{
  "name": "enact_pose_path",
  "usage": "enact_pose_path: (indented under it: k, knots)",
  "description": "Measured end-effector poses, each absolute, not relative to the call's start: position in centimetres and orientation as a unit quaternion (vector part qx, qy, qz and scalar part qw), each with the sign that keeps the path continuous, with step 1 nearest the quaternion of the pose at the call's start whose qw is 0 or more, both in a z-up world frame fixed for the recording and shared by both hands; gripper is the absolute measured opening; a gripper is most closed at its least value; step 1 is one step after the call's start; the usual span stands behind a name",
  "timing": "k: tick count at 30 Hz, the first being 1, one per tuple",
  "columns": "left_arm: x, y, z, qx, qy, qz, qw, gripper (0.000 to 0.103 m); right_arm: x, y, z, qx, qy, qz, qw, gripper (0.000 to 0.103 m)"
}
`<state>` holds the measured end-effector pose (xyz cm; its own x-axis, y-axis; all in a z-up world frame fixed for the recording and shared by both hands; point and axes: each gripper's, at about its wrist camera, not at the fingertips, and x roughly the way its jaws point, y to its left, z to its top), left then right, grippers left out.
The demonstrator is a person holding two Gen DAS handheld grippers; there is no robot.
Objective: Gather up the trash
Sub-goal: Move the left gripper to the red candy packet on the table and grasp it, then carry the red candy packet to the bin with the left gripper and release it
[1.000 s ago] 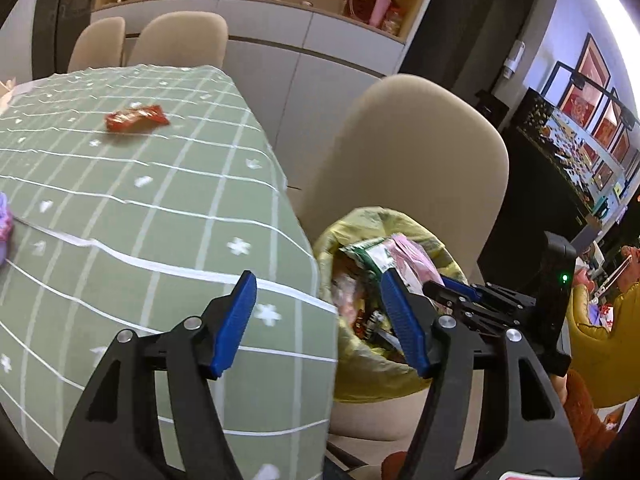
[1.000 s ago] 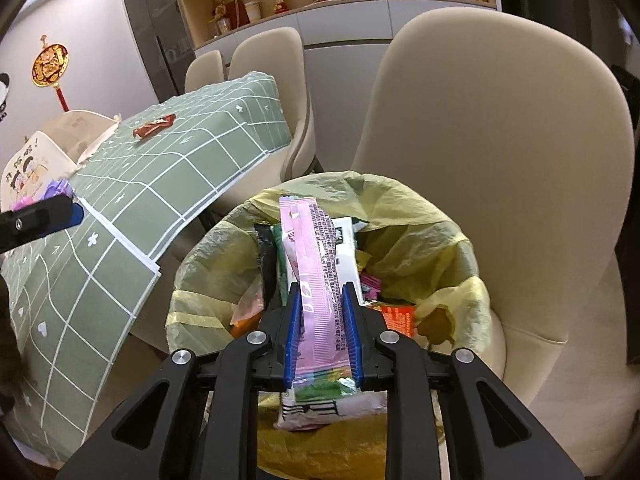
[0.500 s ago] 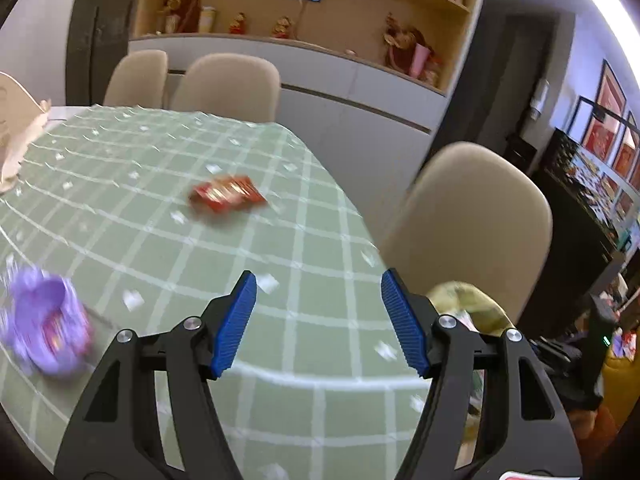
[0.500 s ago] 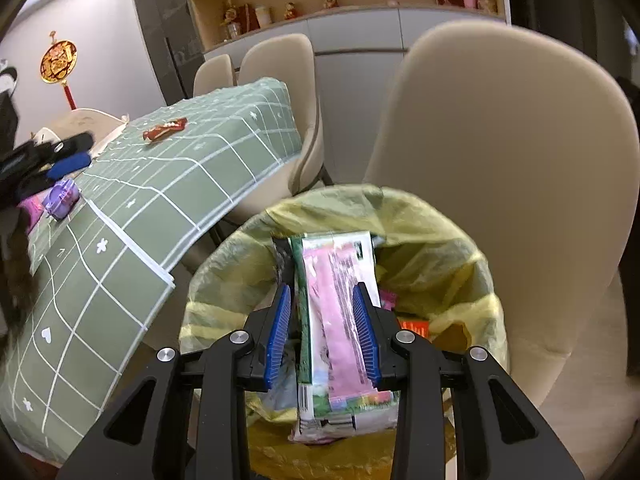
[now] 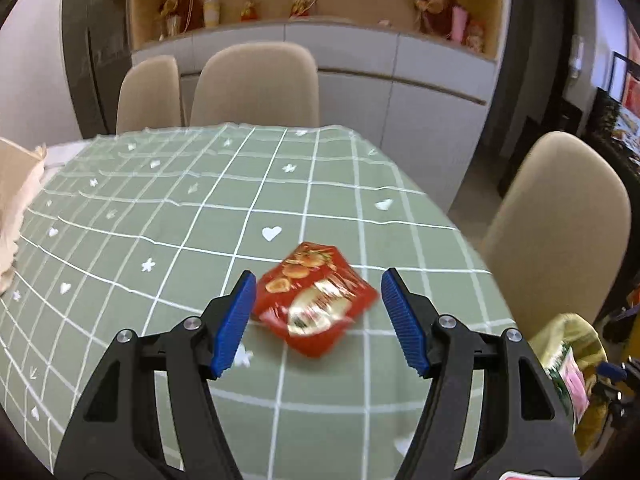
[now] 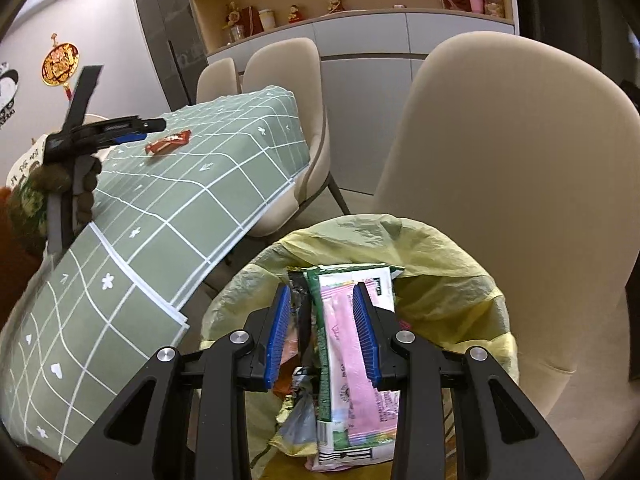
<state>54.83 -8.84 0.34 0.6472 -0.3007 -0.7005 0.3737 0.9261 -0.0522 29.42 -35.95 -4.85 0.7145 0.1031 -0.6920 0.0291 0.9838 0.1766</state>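
A red snack wrapper lies flat on the green checked tablecloth. My left gripper is open and hovers just in front of it, one finger on each side. The wrapper and the left gripper also show in the right wrist view. My right gripper is open over the yellow-lined trash bin. A pink and green wrapper stands in the bin between the parted fingers, among other trash.
Beige chairs stand around the table: two at the far end, one at the right behind the bin. A white cabinet with shelves lines the back wall. A paper bag sits at the table's left edge.
My left gripper has swung from the bin to the table and closed in on the red wrapper. My right gripper has opened and let go of the pink and green wrapper in the bin.
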Motion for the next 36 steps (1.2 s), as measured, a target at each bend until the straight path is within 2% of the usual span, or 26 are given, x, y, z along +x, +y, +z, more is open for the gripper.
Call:
enact_pose_path:
  k: [6, 9, 10, 12, 13, 15, 17, 26, 36]
  knots:
    - [56.3, -8.7, -1.3, 0.027, 0.425, -0.164, 0.89, 0.061, 29.0, -36.5, -5.1, 0.079, 0.381, 0.012, 0.921, 0.031]
    - [55.6, -8.5, -1.4, 0.027, 0.426, -0.154, 0.891, 0.048, 28.8, -36.9, -5.3, 0.088, 0.384, 0.01, 0.919, 0.031]
    - [55.4, -8.5, -1.4, 0.029, 0.427, -0.155, 0.891, 0.04, 28.7, -37.1, -5.3, 0.094, 0.385, 0.011, 0.918, 0.032]
    - [54.6, -8.6, -1.4, 0.034, 0.426, -0.155, 0.891, 0.036, 28.5, -37.2, -5.4, 0.103, 0.384, 0.013, 0.917, 0.032]
    - [54.3, -8.8, -1.3, 0.037, 0.427, -0.157, 0.89, 0.029, 28.3, -37.2, -5.4, 0.103, 0.384, 0.014, 0.918, 0.032]
    - [53.3, -8.9, -1.0, 0.043, 0.422, -0.159, 0.892, 0.024, 27.9, -36.8, -5.3, 0.098, 0.381, 0.018, 0.919, 0.032]
    - [52.5, -8.7, -0.5, 0.035, 0.422, -0.163, 0.891, 0.01, 27.5, -36.4, -5.2, 0.093, 0.378, 0.022, 0.921, 0.032]
    - [43.8, -8.6, 2.2, -0.002, 0.408, -0.197, 0.892, 0.009, 26.0, -35.4, -4.6, 0.074, 0.367, 0.028, 0.927, 0.032]
    - [33.6, -16.0, 1.5, -0.007, 0.422, -0.298, 0.856, 0.009, 23.7, -36.5, -4.6, 0.054, 0.363, 0.0, 0.93, 0.031]
